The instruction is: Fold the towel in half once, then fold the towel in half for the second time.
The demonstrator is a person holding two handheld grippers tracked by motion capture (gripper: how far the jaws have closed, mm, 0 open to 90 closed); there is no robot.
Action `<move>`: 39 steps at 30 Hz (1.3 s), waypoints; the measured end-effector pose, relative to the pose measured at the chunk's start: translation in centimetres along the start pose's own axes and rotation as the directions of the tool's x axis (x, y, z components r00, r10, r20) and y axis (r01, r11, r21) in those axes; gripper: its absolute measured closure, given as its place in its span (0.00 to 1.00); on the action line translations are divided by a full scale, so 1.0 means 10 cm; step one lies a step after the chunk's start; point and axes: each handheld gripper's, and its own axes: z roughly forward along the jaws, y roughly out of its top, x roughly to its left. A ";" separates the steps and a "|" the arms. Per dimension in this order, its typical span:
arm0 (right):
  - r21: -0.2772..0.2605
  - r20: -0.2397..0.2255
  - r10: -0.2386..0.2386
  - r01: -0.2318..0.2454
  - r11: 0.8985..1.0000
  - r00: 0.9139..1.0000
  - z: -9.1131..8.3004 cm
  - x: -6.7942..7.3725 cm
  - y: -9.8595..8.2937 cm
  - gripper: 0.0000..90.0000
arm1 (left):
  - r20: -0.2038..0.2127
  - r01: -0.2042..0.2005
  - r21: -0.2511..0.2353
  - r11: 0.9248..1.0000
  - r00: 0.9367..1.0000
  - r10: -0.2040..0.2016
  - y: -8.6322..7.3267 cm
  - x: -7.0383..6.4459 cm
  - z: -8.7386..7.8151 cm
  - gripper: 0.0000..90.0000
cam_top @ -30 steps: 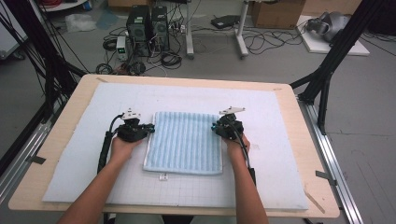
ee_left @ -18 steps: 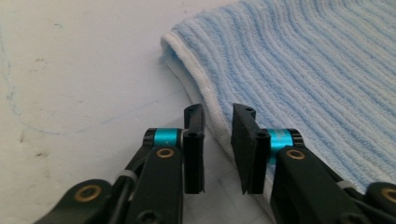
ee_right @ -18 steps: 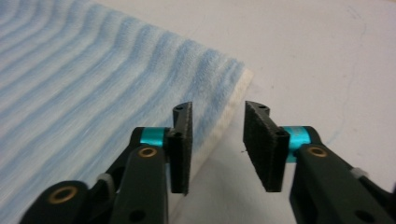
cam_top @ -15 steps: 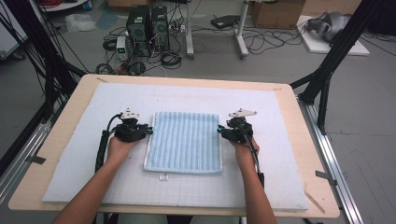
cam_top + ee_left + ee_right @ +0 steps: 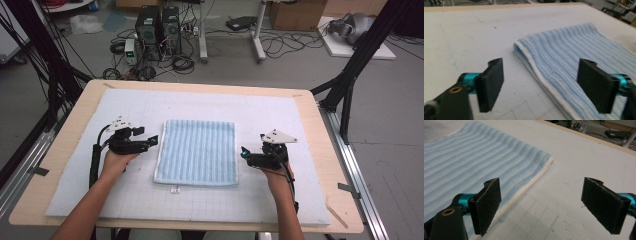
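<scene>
A folded light-blue striped towel (image 5: pixel 197 151) lies flat in the middle of the white mat (image 5: pixel 280 115). My left gripper (image 5: pixel 151 141) sits at the towel's left edge, open and holding nothing. In the left gripper view the towel (image 5: pixel 574 60) has a white hem, and the open gripper (image 5: pixel 546 86) straddles that edge. My right gripper (image 5: pixel 243 153) rests on the mat just off the towel's right edge, open and holding nothing. The right gripper view has the towel (image 5: pixel 474 167) to the left of the open gripper (image 5: pixel 546 205).
The mat covers a wooden table (image 5: pixel 320 130). A small white tag (image 5: pixel 175 189) lies on the mat just below the towel's near edge. Beyond the table, computer towers (image 5: pixel 157 25), cables and boxes stand on the floor.
My right gripper has moved away from the towel's right edge, outward and toward the near side of the table. My left gripper has stayed at the left edge.
</scene>
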 end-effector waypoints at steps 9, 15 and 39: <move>0.020 -0.027 0.022 -0.021 1.000 0.999 0.04 -0.02 -0.05 0.13 | 0.088 -0.032 -0.032 0.999 0.996 0.035 0.02 -0.13 -0.08 0.24; 0.007 -0.029 0.019 -0.019 1.000 0.999 0.03 0.00 -0.03 0.13 | 0.088 -0.027 0.002 1.000 0.996 0.026 -0.01 -0.12 -0.09 0.23; 0.005 -0.078 0.010 -0.010 1.000 0.997 0.10 0.10 0.03 0.13 | 0.029 -0.017 0.015 1.000 0.999 0.017 0.17 -0.01 0.02 0.26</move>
